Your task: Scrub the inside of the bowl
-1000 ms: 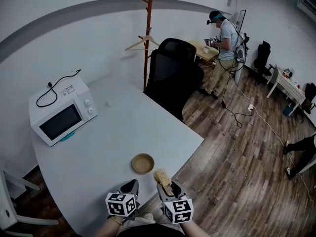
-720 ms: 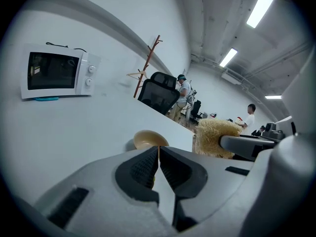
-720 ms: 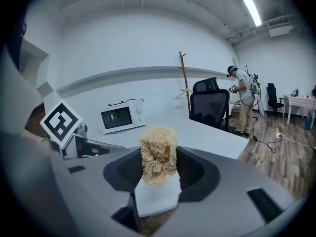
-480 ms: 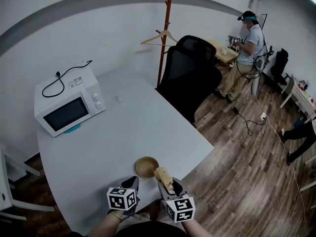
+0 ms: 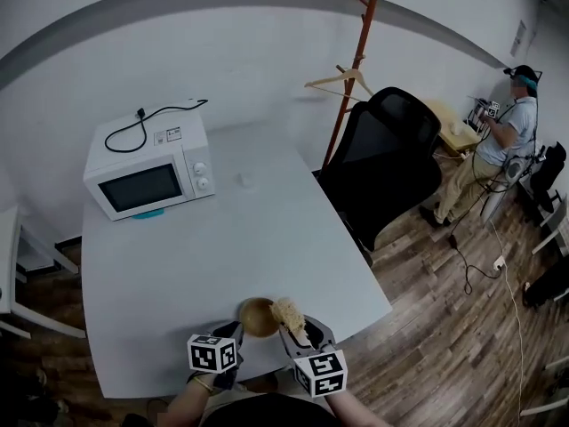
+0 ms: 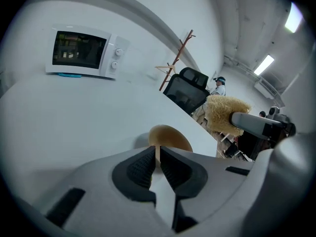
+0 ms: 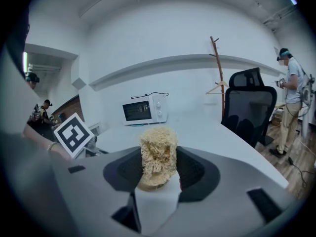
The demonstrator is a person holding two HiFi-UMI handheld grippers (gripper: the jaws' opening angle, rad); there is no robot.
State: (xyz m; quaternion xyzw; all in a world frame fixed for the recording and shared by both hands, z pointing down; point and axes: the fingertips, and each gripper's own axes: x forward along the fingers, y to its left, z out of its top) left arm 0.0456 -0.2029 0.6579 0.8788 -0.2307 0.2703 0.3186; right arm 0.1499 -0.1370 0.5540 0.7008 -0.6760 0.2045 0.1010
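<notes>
A tan wooden bowl (image 5: 257, 317) sits near the front edge of the white table (image 5: 222, 238). My left gripper (image 5: 236, 330) is at the bowl's near-left rim. In the left gripper view its jaws (image 6: 157, 157) are shut on the thin edge of the bowl (image 6: 173, 137). My right gripper (image 5: 295, 326) is shut on a straw-coloured loofah scrubber (image 5: 289, 311), which hangs over the bowl's right rim. In the right gripper view the scrubber (image 7: 158, 154) stands upright between the pads, and the bowl is hidden behind it.
A white microwave (image 5: 151, 176) stands at the table's back left. A black office chair (image 5: 387, 163) and a wooden coat stand (image 5: 354, 69) are off the right side. A person (image 5: 508, 132) stands far right. The table's front edge runs just under the grippers.
The head view has swung, so the microwave and chair sit further right in the frame. Both grippers have closed in on the bowl, and the scrubber now overlaps its right rim.
</notes>
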